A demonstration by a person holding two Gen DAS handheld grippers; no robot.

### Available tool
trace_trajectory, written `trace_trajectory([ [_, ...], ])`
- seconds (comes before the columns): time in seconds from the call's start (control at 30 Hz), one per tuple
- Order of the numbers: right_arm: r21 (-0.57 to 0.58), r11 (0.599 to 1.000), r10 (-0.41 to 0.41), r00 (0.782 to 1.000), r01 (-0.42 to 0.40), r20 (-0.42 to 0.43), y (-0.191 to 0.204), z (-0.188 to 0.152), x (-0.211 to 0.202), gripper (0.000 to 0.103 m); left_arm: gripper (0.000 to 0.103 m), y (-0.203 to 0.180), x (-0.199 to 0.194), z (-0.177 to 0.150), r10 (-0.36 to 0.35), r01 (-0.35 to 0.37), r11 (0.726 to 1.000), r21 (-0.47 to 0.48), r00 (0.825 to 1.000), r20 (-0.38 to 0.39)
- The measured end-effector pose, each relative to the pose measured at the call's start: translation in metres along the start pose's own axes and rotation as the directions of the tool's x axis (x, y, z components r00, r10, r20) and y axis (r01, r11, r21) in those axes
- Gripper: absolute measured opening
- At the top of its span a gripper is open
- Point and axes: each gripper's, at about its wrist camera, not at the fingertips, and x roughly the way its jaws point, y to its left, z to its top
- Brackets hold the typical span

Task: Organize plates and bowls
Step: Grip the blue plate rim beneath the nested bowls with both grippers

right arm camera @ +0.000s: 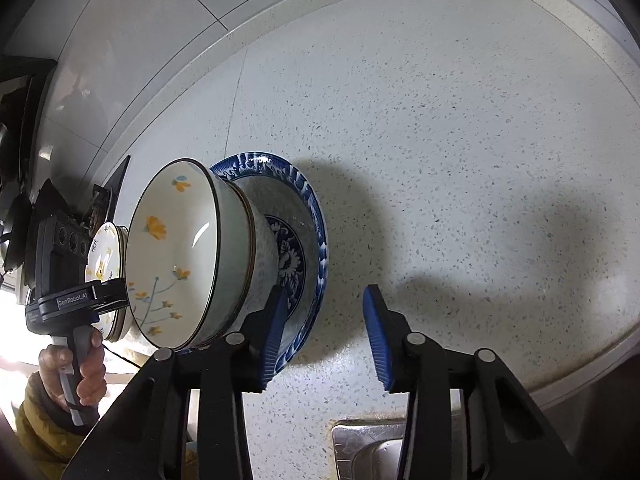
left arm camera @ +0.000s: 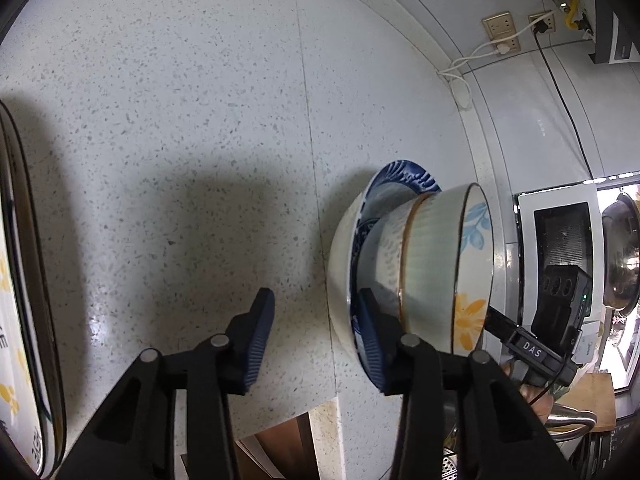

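Observation:
A stack of nested bowls stands on the speckled counter (left arm camera: 180, 120): a wide blue-patterned bowl (left arm camera: 340, 264) at the bottom, a pale speckled bowl (left arm camera: 386, 256) in it, and a white bowl with yellow flowers (left arm camera: 472, 264) on top. In the right wrist view the same blue bowl (right arm camera: 316, 232) and flowered bowl (right arm camera: 176, 248) show. My left gripper (left arm camera: 316, 336) is open, its right finger beside the stack. My right gripper (right arm camera: 326, 336) is open, its left finger against the blue bowl. Flowered plates (left arm camera: 16, 300) lie at the left edge, also seen behind the stack (right arm camera: 102, 264).
A tiled wall with sockets (left arm camera: 500, 30) and cables runs behind the counter. A white appliance (left arm camera: 560, 240) and a steel pot (left arm camera: 620, 264) stand to the right. A steel sink (right arm camera: 368, 452) lies at the counter's near edge. The other hand-held gripper (right arm camera: 60, 280) shows at left.

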Motion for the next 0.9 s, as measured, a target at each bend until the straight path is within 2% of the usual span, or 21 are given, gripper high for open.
trace_trajectory([
  [0.37,-0.013,1.000,0.007,0.999,-0.007,-0.047,0.004,0.008,0.021,0.013,0.030,-0.008,0.019,0.010,0.007,-0.007,1.000,0.012,1.000,-0.017],
  [0.63,-0.014,1.000,0.013,0.998,-0.014,-0.059,0.005,0.009,0.026,0.011,0.025,-0.011,0.031,0.020,-0.022,0.022,1.000,-0.009,0.999,-0.034],
  [0.9,-0.021,1.000,0.008,0.998,-0.009,-0.065,0.017,0.012,0.037,0.010,0.011,-0.019,0.038,0.028,-0.054,0.054,0.998,-0.011,0.998,-0.037],
])
